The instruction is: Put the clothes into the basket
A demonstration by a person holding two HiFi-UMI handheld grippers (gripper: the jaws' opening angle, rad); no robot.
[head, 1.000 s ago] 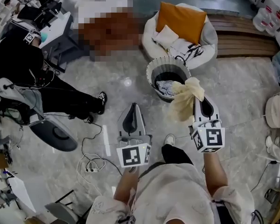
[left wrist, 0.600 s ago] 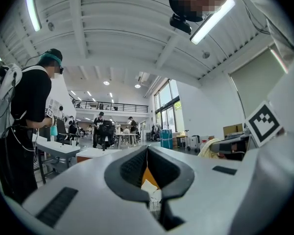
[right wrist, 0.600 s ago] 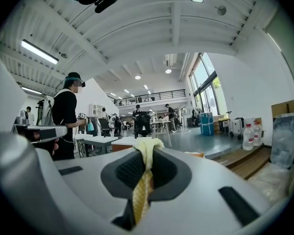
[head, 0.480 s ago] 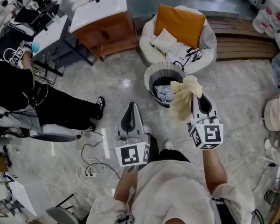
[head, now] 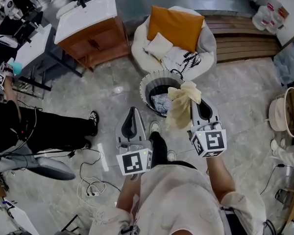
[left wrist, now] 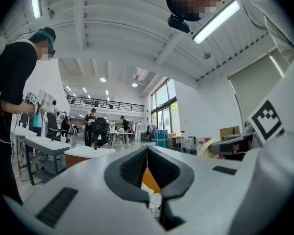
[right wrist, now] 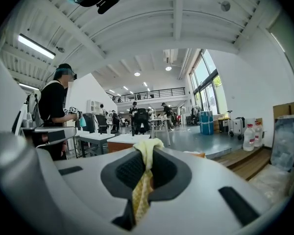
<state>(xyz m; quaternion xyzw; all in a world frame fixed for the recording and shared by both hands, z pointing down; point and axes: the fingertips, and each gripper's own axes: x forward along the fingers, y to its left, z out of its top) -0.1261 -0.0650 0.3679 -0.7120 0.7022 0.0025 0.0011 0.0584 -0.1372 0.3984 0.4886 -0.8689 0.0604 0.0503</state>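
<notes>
Cables (head: pixel 91 184) lay on the pale stone floor at the near left, close to a person in black (head: pixel 36 129), and a white-topped wooden cabinet (head: pixel 90 31) stood farther off. Right of them, the left gripper (head: pixel 133 110) pointed away from the wearer with its jaws pressed together and nothing between them. Just beyond it and to the right stood the ribbed round basket (head: pixel 159 74) on the floor, with a grey patterned garment (head: pixel 161 103) already lying inside. The right gripper (right wrist: pixel 146 154) was clenched on a pale yellow cloth (head: pixel 181 106), which bunched above the jaw tips and hung down from them. In the head view its drape overlapped the basket's near right rim. Farther away stood a round white chair (head: pixel 206 38) with an orange cushion (head: pixel 175 26), and a wooden bench (head: pixel 245 40) ran off to the right. A lidded pot (head: pixel 284 114) sat at the right edge.
</notes>
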